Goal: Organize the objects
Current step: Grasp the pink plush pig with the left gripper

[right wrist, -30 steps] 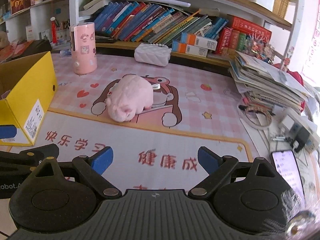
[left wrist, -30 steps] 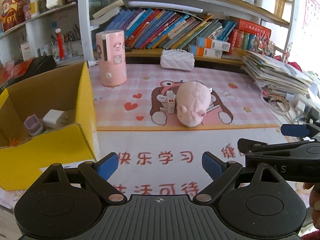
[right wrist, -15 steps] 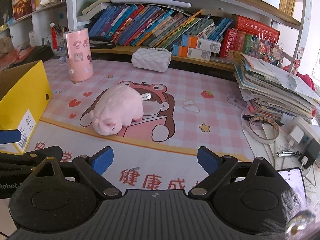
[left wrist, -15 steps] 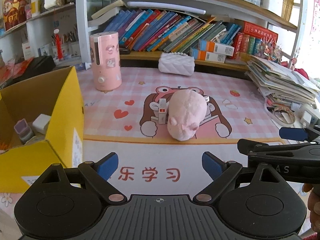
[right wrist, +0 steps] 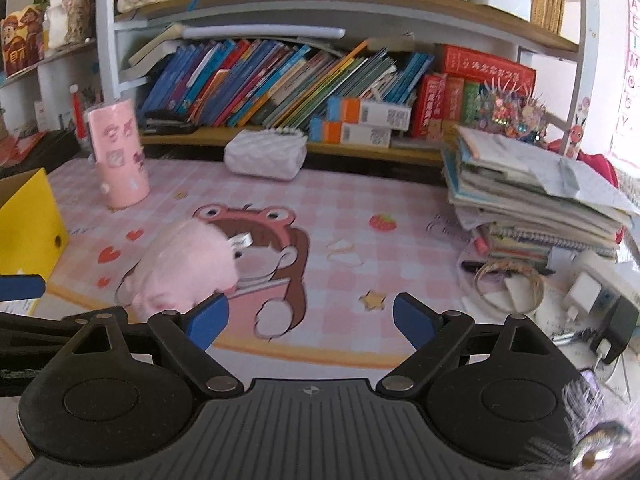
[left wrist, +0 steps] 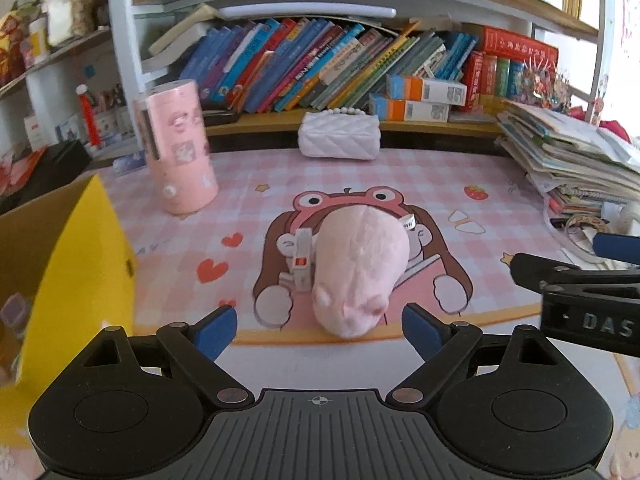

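Your left gripper [left wrist: 318, 330] has its jaws spread wide and empty, with the plush [left wrist: 360, 270] lying on the mat [left wrist: 460, 184] just ahead of the blue pads and roughly centred between them; your right gripper [right wrist: 310, 318] is equally spread and holds nothing, with the plush off to its left, partly hidden behind its left pad. The plush looks soft and rounded, so if you close on the snout end alone it will likely squash and slip out as you lift. A small white box [left wrist: 301, 264] stands touching the plush on its left side: drive the left pad in carelessly and you will probably knock it over or pinch it together with the plush. The right gripper sits just right of the plush in the left view, near enough that both tools reaching for the plush at once could clash. The yellow box [left wrist: 68, 264] stands well left of the plush, its near wall tall; I judge a low carry would catch that wall. The pink tumbler [left wrist: 176, 148] stands behind and left of the plush, in the way of a wide swing toward the box.
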Motion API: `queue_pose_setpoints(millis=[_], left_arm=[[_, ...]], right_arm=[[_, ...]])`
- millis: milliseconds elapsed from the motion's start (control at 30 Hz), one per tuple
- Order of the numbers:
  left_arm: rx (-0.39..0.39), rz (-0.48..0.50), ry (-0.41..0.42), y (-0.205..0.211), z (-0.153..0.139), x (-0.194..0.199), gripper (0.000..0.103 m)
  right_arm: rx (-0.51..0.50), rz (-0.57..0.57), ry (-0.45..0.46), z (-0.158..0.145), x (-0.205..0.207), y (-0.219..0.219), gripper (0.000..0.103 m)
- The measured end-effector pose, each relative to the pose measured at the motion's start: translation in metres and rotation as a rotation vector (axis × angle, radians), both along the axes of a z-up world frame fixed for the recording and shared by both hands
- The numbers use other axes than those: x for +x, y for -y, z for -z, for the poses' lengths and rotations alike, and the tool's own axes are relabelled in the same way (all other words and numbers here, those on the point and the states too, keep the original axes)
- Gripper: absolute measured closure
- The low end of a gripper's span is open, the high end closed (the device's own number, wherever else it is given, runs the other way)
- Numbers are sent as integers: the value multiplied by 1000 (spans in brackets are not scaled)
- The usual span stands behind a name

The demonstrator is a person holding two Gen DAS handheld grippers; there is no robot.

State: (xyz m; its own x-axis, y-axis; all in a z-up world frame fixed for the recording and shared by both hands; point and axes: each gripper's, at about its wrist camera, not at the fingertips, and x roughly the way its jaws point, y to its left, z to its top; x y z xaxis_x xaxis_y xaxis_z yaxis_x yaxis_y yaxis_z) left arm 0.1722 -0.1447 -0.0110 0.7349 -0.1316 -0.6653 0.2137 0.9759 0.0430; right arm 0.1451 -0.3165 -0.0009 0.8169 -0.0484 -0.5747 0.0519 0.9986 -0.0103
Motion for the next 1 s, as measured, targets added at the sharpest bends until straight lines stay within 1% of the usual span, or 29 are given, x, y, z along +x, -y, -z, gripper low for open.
queue_pose_setpoints(millis=[167, 233, 367, 433, 467, 533, 567, 633, 700, 800, 867, 1000], left_arm=[[26, 15, 6, 19, 9, 24, 13], [41, 20, -3, 27, 15, 34, 16], [89, 35, -14, 43, 27, 49, 18], [111, 37, -21, 48, 32, 57, 26], [118, 38, -28, 49, 35, 61, 27], [127, 52, -52, 53, 41, 66, 42], [136, 54, -51, 53, 42, 66, 44], [126, 73, -44, 52, 40, 63, 51], [90, 80, -50, 47, 33, 57, 52], [11, 70, -25, 32, 17, 42, 52], [-27, 61, -22, 19, 7, 30, 52], [-44, 41, -42, -5, 0, 3, 52]], right_arm=[[10, 25, -3, 2, 13, 11, 13], [14, 37, -1, 2, 15, 14, 13], [15, 48, 1, 2, 13, 18, 13], [15, 59, 2, 3, 12, 21, 13], [17, 66, 0, 3, 11, 23, 14], [21, 77, -5, 3, 9, 26, 14], [21, 82, -7, 3, 8, 27, 14], [20, 87, -4, 3, 6, 28, 14], [18, 90, 2, 2, 4, 28, 14], [25, 91, 4, 1, 2, 27, 13], [32, 85, 4, 1, 2, 24, 13], [48, 46, 7, 1, 3, 13, 13]])
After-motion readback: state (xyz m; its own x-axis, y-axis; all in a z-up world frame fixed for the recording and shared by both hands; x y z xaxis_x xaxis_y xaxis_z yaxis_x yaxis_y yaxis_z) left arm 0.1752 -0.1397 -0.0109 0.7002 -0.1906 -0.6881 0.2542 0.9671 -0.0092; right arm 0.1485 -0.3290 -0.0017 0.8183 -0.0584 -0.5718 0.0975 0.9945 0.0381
